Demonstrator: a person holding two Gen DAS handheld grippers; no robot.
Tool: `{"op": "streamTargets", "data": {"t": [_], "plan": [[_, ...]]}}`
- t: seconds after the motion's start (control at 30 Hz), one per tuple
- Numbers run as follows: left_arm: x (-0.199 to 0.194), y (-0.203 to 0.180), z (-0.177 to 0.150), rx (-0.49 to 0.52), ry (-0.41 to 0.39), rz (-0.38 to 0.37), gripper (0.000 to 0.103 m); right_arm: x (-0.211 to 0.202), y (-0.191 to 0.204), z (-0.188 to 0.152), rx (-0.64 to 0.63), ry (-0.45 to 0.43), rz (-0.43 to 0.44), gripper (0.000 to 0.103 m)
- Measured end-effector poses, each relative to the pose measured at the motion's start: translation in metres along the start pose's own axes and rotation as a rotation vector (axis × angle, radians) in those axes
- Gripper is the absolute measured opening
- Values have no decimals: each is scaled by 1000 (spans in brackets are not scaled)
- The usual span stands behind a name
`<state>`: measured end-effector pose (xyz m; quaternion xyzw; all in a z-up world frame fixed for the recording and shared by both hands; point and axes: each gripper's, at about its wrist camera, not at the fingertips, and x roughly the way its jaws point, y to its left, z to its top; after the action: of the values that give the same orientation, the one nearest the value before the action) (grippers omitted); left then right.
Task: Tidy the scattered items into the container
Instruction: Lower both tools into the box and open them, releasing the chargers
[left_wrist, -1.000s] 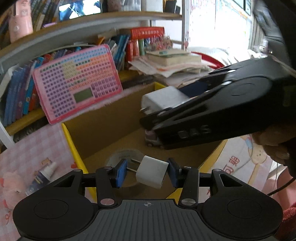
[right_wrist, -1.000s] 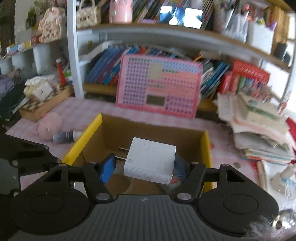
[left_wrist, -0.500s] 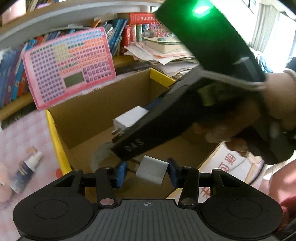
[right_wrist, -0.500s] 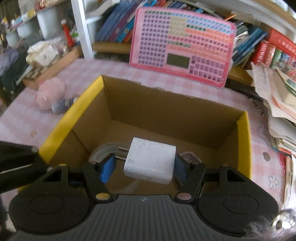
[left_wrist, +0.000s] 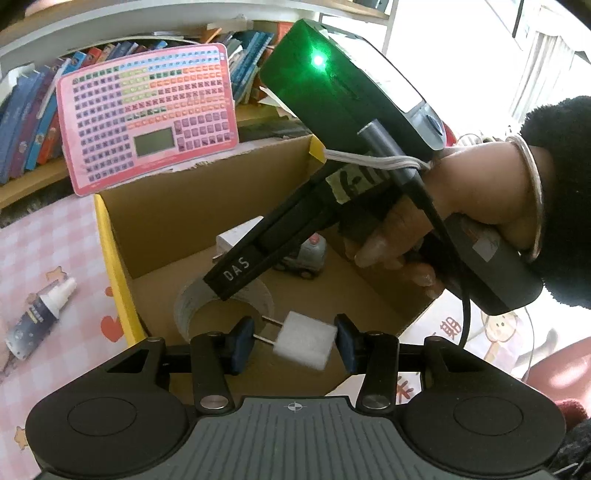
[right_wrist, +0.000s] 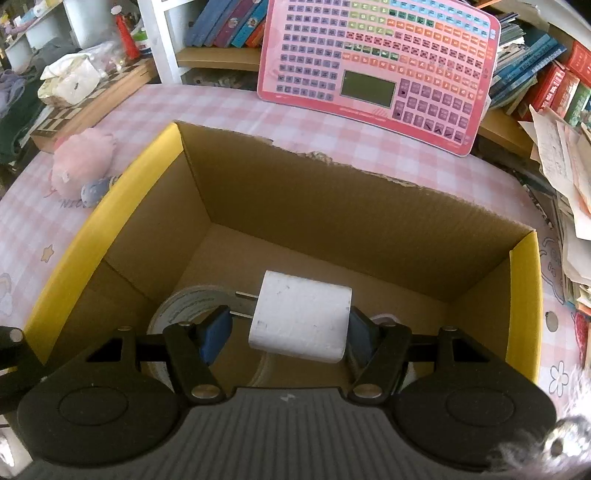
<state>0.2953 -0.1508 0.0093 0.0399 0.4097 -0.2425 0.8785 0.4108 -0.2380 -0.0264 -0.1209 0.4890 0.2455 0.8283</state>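
Over the near edge of a cardboard box (left_wrist: 110, 251) with yellow rims, my left gripper (left_wrist: 295, 334) holds a small white plug (left_wrist: 304, 341). Its jaws are opening, with the tilted plug still caught between the pads. My right gripper (right_wrist: 291, 328) is shut on a larger white charger (right_wrist: 301, 321), prongs against the left pad, and reaches down inside the box (right_wrist: 92, 221). In the left wrist view that charger (left_wrist: 236, 236) shows behind the right gripper's near finger (left_wrist: 240, 266). A tape roll (right_wrist: 184, 299) and a toy car (left_wrist: 306, 254) lie on the box floor.
A pink toy keyboard (right_wrist: 376, 70) leans on the bookshelf behind the box. A small bottle (left_wrist: 40, 314) and a pink plush (right_wrist: 81, 158) lie on the checked cloth to the left. Stacked papers (right_wrist: 569, 177) crowd the right. A person's hand (left_wrist: 461, 206) grips the right tool.
The right gripper has tilted down and sunk into the box with the charger. The left wrist view has rolled a little, and the small plug has stayed between its pads.
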Motion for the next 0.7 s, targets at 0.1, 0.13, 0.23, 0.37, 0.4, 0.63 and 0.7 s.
{"op": "streamTargets", "data": {"t": [0.1,0.13,0.23,0.37,0.4,0.63,0.7], "plan": [[-3,-4,-2,-3,-28,14,60,-2,-1,-2,2,0,-16,66],[-5,-6,-2,-7,-35,6,61,-3,-1,-2,7,-4,-18,67],[-10,-9,-4,-14,-54,5,67,-11,-3,-2,26,-30,-12,74],[-19,-14,-8,-12,-75,26,67,-24,-3,-2,35,-70,-13,75],[-21,-14,-10,-14,-80,27,67,-27,-2,-3,36,-77,-11,75],[-44,-23,-19,2,-126,75,69,-51,9,-14,30,-134,-11,75],[-53,-25,-21,22,-149,84,74,-61,13,-19,33,-160,-17,76]]}}
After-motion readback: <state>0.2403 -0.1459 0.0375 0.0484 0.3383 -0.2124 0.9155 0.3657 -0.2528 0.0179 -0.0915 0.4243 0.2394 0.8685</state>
